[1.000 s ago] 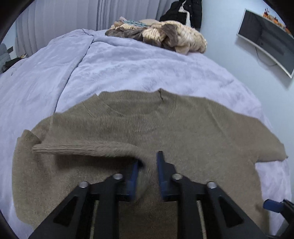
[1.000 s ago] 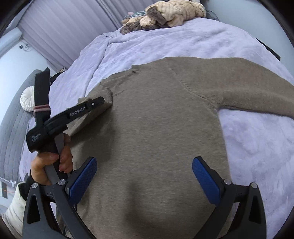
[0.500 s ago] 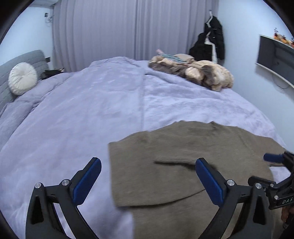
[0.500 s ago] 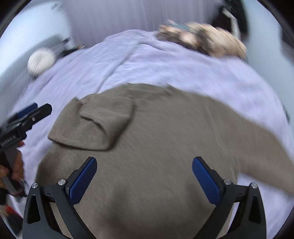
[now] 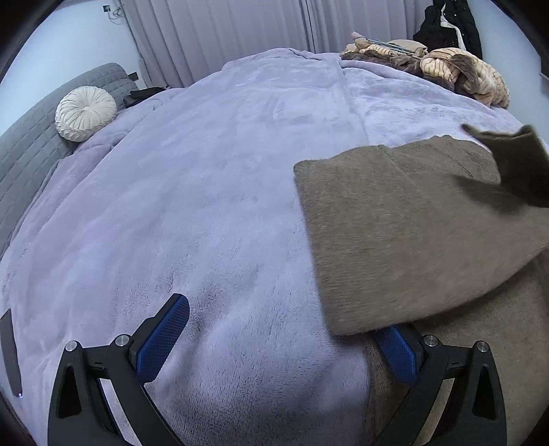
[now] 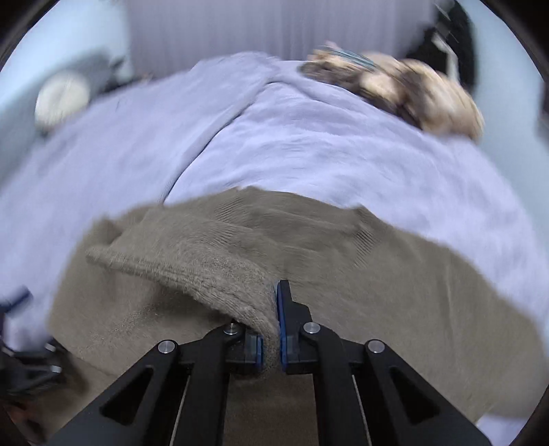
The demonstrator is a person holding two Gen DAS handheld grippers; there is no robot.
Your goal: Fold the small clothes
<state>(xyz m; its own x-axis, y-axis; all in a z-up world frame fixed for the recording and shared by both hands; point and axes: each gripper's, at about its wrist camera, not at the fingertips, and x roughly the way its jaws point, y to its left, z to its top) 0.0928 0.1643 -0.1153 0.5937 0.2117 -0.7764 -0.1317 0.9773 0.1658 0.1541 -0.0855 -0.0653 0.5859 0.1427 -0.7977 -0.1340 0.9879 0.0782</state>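
An olive-brown knit sweater (image 5: 411,233) lies flat on the lavender bed cover (image 5: 212,206), its left side folded over the body. My left gripper (image 5: 278,339) is open and empty at the sweater's left edge, its right pad (image 5: 398,353) partly under the folded flap. My right gripper (image 6: 272,329) is shut on a sleeve of the sweater (image 6: 219,274) and holds it raised over the sweater's body (image 6: 394,291). The raised sleeve end shows dark at the right edge of the left wrist view (image 5: 514,157).
A pile of beige and brown knitwear (image 5: 446,65) lies at the bed's far side. A round white cushion (image 5: 85,113) rests against the grey headboard (image 5: 24,144) at the left. Curtains (image 5: 223,31) hang behind. A dark coat (image 5: 449,24) hangs at the back right.
My left gripper let go of the folded left sleeve, opened and drew back to the left. My right gripper closed on the other sleeve and lifted it over the sweater.
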